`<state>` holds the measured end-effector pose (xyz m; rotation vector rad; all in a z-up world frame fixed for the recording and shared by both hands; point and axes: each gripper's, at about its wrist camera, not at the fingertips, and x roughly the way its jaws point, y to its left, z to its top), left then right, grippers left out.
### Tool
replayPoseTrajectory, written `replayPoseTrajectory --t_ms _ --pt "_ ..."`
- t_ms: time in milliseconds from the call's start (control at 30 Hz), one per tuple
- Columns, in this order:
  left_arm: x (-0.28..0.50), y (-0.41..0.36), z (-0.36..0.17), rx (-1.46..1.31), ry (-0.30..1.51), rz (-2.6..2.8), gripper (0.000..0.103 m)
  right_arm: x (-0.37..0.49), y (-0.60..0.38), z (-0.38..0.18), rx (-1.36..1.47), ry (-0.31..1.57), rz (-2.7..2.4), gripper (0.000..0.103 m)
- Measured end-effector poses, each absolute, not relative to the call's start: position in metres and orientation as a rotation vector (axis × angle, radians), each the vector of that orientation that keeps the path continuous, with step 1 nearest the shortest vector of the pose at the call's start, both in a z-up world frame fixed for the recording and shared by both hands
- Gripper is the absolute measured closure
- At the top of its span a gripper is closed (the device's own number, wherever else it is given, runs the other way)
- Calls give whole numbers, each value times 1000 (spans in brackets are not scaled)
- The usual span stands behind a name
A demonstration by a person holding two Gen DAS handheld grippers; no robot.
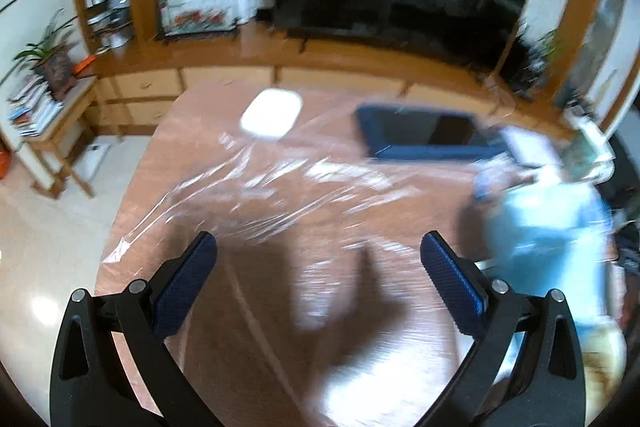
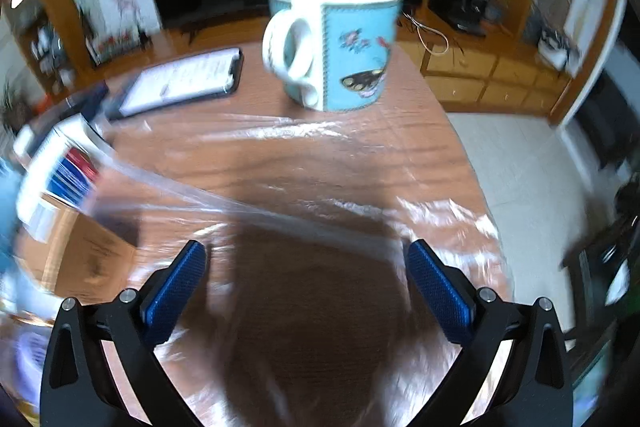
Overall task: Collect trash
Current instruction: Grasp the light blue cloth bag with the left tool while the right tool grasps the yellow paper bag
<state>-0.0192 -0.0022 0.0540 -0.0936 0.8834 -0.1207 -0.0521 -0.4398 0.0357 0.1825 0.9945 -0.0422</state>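
A large sheet of clear crinkled plastic film (image 1: 256, 187) lies spread over the brown wooden table (image 1: 168, 131). It also shows in the right wrist view (image 2: 304, 155). My left gripper (image 1: 318, 259) is open and empty, hovering above the near part of the film. My right gripper (image 2: 306, 267) is open and empty above the film too. Both views are motion-blurred.
A blue butterfly mug (image 2: 334, 45) stands at the table's far side, with a clipboard (image 2: 182, 81) to its left. A white pad (image 1: 272, 113), a blue tablet (image 1: 424, 135), light-blue cloth (image 1: 548, 227) and a cardboard box (image 2: 76, 243) sit around. The table edge drops to tiled floor (image 2: 532, 167).
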Motion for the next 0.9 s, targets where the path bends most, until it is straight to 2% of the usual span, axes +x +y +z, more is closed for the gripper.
replayPoseTrajectory --t_ms 233,500,733,900 --pt "-40 -58 100 -54 818 -382 2 -68 -389 75 186 907 155 4" --pt "-32 -103 83 -1 876 -504 2 -95 -337 100 144 864 418 4" --pt "-14 -107 67 -53 975 -571 2 -151 -255 130 -247 783 695 4" --pt "-9 -118 60 -29 1010 -615 2 -177 -194 110 -595 755 768 4"
